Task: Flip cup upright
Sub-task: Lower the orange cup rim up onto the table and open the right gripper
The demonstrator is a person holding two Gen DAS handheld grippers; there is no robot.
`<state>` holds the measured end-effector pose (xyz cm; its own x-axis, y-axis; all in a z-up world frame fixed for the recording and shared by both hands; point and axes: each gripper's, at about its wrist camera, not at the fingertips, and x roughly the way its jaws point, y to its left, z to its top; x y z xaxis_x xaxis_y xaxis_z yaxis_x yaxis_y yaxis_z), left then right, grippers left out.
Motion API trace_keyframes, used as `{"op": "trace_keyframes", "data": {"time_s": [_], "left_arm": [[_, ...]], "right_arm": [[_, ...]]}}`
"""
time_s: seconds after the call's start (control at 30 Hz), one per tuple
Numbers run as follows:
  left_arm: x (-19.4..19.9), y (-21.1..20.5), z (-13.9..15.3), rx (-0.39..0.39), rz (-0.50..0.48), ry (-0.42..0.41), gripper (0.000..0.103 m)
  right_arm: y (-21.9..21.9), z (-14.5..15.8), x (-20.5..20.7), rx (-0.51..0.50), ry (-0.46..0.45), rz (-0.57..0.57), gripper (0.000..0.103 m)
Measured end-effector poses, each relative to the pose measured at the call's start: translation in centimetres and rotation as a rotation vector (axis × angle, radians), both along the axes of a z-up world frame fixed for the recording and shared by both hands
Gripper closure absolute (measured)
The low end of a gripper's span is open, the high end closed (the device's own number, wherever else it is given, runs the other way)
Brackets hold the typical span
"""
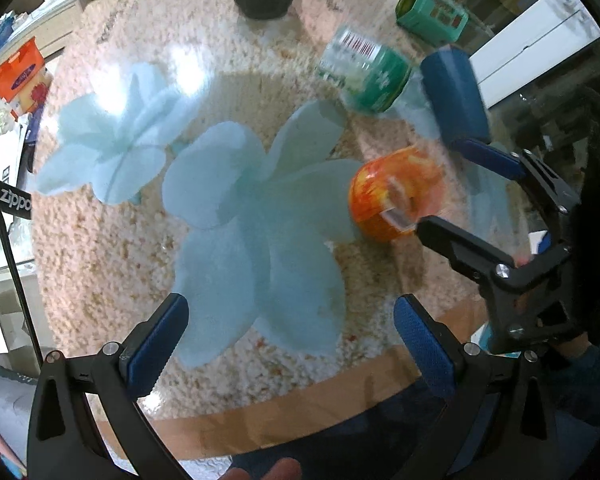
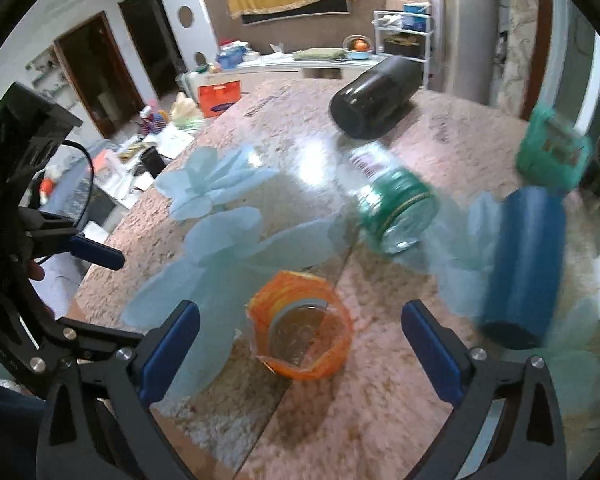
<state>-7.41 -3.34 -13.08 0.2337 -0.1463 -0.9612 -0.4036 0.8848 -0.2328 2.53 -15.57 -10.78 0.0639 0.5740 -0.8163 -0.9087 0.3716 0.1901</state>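
right gripper (image 2: 300, 344) hanging with both blue-padded fingers (image 2: 168, 350) spread wide, gripping nothing. lying on its side between them, just past the tips at twelve o'clock: orange cup (image 2: 302, 326), open mouth facing the camera, resting on the speckled round table (image 2: 380, 400); whether either pad is touching it cannot be told. from the left wrist view, right gripper (image 1: 440, 184) coming in from three o'clock, one finger above and one below the orange cup (image 1: 396, 196).

left gripper (image 1: 292, 344) hovering over the near edge of the table (image 1: 100, 280), likewise spread wide and carrying nothing, well apart from the cup; showing also at nine o'clock of the right wrist view (image 2: 96, 252).

lying beyond the cup, at one o'clock: green-labelled clear bottle (image 2: 392, 204) on its side. at three o'clock: blue cylinder (image 2: 520, 268), blurred. farther off, at twelve o'clock: dark cup (image 2: 374, 98) on its side; at two o'clock: teal box (image 2: 552, 152). spreading across the tabletop at ten o'clock: pale blue flower shapes (image 2: 228, 236).
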Motion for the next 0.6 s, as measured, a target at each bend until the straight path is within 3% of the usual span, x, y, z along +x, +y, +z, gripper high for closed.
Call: {"op": "trace_keyframes", "data": {"time_s": [0.13,0.23,0.33,0.6], "left_arm": [[0.1,0.2,2.3,0.029,-0.016,-0.018,0.0],[0.6,0.2,3.9,0.068,-0.031,-0.034,0.0],[1.4,0.0,5.1,0.078,-0.042,-0.048,0.0],[3.5,-1.0,7.7,0.13,-0.055,-0.093,0.0]], "right_arm": [[-0.5,3.5,0.4,-0.075,-0.037,-0.056,0.002],[-1.1,5.4,1.4,-0.132,-0.006,-0.126,0.002],[-2.1,7.2,2.3,-0.15,0.041,-0.212,0.002],[-4.6,10.1,2.5,-0.18,0.049,-0.353,0.002]]}}
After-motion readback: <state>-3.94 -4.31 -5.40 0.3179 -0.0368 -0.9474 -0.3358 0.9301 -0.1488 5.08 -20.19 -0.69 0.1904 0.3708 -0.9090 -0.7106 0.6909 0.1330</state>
